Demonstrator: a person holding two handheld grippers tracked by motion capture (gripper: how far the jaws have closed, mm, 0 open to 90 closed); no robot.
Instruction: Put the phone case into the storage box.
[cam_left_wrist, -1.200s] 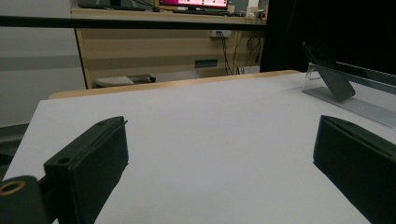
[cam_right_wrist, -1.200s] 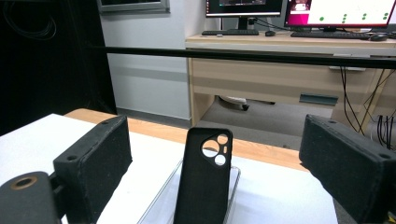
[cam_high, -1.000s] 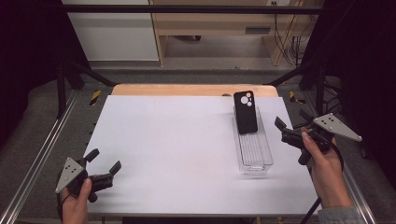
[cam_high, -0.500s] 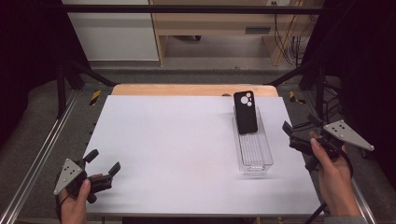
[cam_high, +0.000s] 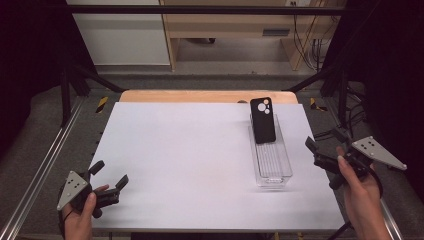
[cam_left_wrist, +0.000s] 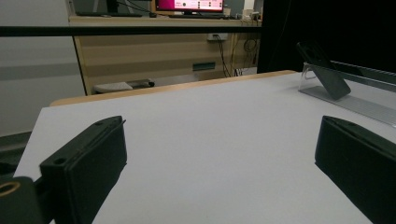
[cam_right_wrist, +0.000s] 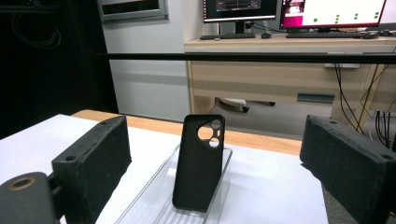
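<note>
Black phone case (cam_high: 263, 120) propped in a clear tray (cam_high: 272, 162) at the table's right side.

The case leans upright at the far end of the long clear tray, camera cut-outs at the top, its lower edge resting on the tray floor. The right gripper (cam_high: 322, 150) is held just off the table's right edge, beside the tray, jaws spread wide and holding nothing. The left gripper (cam_high: 109, 175) sits low over the near left corner, well apart from the tray, jaws also wide and empty. The white table top (cam_high: 185, 150) has a wooden strip along its far edge. Behind stand a wooden desk (cam_right_wrist: 280, 79) carrying lit monitors (cam_right_wrist: 299, 10), a grey cabinet and dark curtains.
</note>
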